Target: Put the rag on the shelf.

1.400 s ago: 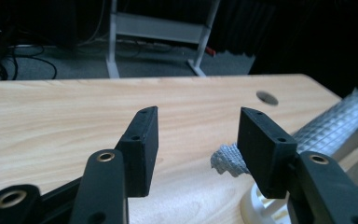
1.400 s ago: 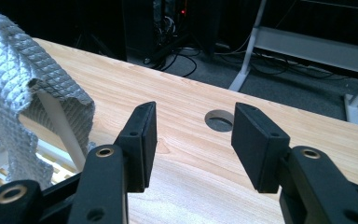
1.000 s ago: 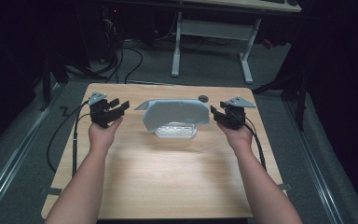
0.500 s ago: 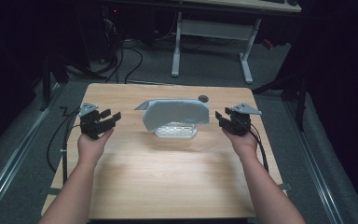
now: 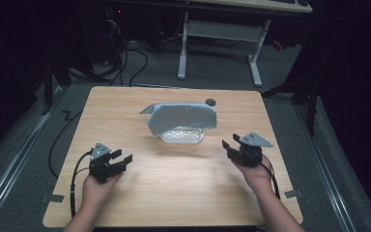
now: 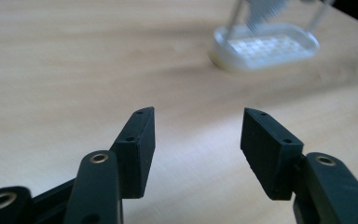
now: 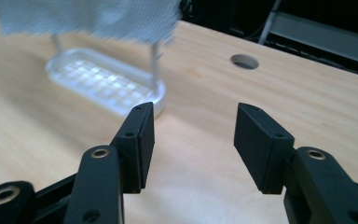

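Cloth (image 5: pixel 182 117) hung draped over a small white rack (image 5: pixel 182 137) at mid-desk (image 5: pixel 183 193), looking light and limp; its hanging corners seemed best to pinch. Left gripper (image 5: pixel 121 159) and right gripper (image 5: pixel 228 148) sat nearer the person than the rack, jaws just spread wider, empty.

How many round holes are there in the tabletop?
1: a round hole near the table's far edge, right of the grey cloth. The cloth could hide another.
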The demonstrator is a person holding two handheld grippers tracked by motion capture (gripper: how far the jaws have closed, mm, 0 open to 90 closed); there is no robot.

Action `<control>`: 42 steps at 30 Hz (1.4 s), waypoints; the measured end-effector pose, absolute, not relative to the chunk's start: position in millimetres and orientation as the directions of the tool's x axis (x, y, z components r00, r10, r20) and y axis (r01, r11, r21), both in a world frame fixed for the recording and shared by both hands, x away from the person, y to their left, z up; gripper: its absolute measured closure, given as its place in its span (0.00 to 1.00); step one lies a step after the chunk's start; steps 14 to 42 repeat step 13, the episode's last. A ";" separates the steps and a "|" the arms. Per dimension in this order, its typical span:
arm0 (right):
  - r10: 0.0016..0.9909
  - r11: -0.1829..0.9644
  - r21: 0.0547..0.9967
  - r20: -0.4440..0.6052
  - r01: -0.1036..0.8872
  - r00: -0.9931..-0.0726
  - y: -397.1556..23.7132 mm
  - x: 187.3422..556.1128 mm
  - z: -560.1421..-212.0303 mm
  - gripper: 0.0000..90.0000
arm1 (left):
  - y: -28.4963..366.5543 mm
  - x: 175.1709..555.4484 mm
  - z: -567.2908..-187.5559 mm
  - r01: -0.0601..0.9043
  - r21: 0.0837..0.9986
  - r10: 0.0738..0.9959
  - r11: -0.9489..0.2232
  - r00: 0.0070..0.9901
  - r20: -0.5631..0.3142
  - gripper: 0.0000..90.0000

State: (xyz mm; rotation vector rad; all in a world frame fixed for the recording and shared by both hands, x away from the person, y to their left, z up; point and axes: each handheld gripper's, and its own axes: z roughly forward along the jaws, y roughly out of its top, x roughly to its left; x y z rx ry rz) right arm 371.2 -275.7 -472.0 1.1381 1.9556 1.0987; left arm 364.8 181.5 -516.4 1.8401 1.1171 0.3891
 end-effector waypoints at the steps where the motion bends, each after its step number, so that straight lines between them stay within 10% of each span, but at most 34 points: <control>1: 0.890 0.291 0.876 -0.100 0.386 -0.445 -275.0 363.4 -476.0 0.53 | 176.3 358.6 -519.2 0.544 0.819 0.816 -0.181 0.548 -0.184 0.50; 9: 0.885 0.313 0.841 -0.089 0.441 -0.458 -283.5 306.9 -506.0 0.51 | 125.8 315.5 -528.3 0.524 0.790 0.750 -0.319 0.649 -0.128 0.48; 42: 0.897 0.283 0.847 -0.066 0.450 -0.438 -288.2 309.8 -507.0 0.50 | 125.2 320.1 -525.9 0.512 0.801 0.748 -0.311 0.652 -0.126 0.47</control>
